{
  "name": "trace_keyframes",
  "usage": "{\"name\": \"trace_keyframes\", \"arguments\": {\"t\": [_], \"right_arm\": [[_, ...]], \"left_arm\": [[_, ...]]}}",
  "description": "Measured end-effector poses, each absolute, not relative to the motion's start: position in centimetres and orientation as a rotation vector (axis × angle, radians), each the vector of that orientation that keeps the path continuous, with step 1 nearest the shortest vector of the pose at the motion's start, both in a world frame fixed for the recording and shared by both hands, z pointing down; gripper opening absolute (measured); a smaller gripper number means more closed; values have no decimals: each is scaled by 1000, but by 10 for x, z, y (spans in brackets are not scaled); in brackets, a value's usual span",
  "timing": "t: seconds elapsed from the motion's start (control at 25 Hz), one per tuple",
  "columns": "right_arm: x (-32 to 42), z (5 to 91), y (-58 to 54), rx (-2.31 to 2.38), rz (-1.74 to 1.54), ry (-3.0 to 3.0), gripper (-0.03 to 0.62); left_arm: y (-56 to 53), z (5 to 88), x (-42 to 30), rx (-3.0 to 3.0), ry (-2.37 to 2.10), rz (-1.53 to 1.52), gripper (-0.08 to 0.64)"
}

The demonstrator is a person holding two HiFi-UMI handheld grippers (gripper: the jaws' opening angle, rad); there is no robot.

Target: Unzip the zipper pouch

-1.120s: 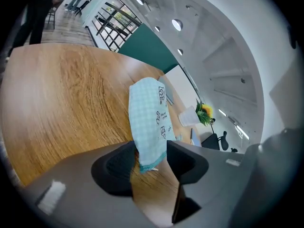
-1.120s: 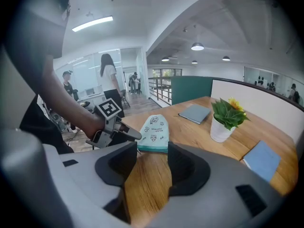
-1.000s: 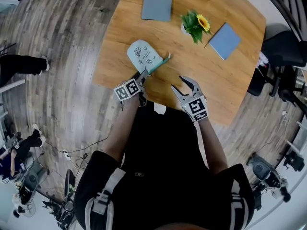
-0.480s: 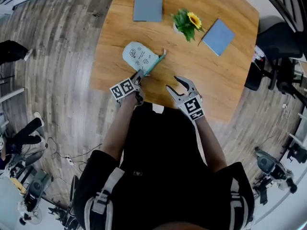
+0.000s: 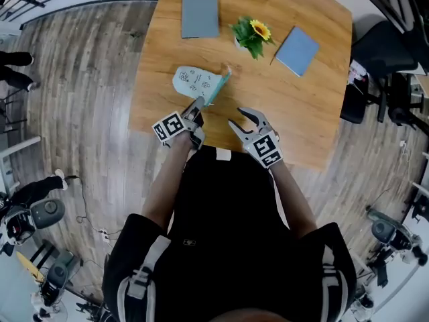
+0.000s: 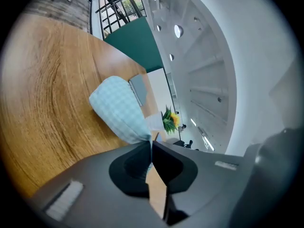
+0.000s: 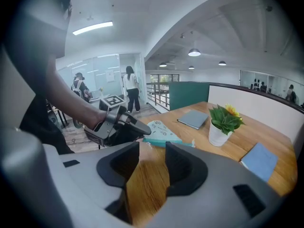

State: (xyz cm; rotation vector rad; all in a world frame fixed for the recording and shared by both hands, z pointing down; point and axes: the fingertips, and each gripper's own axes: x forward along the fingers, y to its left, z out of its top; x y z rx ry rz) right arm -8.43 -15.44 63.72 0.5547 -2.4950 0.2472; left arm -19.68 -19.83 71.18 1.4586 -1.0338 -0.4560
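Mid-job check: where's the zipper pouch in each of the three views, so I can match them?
Head view: zipper pouch upper centre, left of the sunflower pot.
Left gripper view: centre-left, its end pinched in the left gripper's shut jaws.
Right gripper view: centre, left of the pot.
Shared landmark: the sunflower pot, in all three.

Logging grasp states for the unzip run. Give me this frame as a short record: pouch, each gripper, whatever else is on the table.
pouch: pale blue-green printed fabric zipper pouch, lying on the wooden table
left gripper: shut, pinching the pouch's near end
right gripper: jaws apart and closing, nothing between them, clear of the pouch
other items: potted sunflower in a white pot; two grey-blue notebooks
zipper: state cannot be made out
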Motion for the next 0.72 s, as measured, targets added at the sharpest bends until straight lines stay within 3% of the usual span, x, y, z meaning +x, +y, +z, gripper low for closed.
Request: {"name": "trace_keyframes", "arguments": {"t": [0.72], "right_arm": [[-125, 613, -117, 563, 173, -2594, 124]], "left_arm": [[-157, 605, -193, 1543, -852, -648, 5]]}}
